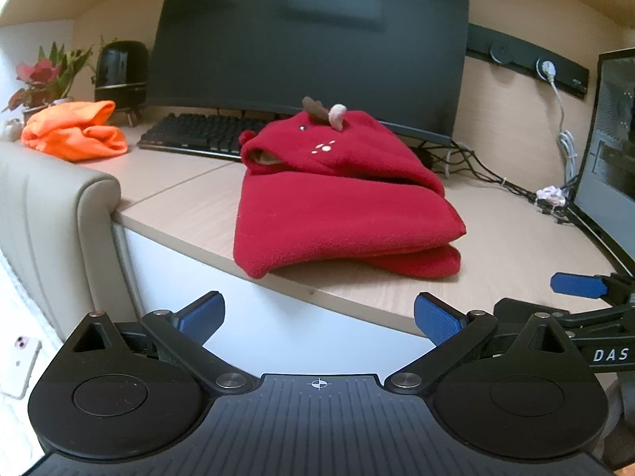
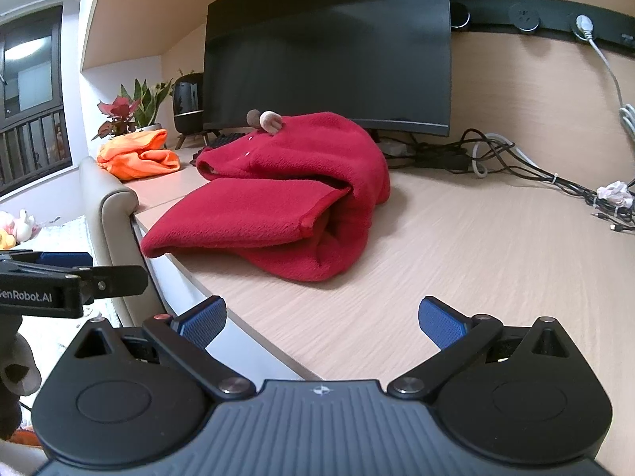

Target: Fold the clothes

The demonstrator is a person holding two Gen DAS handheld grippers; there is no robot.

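Each tool, left (image 1: 317, 317) and right (image 2: 322, 322), gapes empty (red fleece hoodie (image 1: 341, 198) lies folded).

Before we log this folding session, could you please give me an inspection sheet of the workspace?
Surface: light wood desk, bare at the front right.
Job's things: red fleece garment folded near the front edge; orange garment crumpled at back left.
Clutter: keyboard, monitor, black speaker, potted plant.
Grippers: left gripper and right gripper open, empty, off the clothes.
Cables: black tangle behind the monitor; white cable plugged in.
Surroundings: padded bed frame beside the desk.
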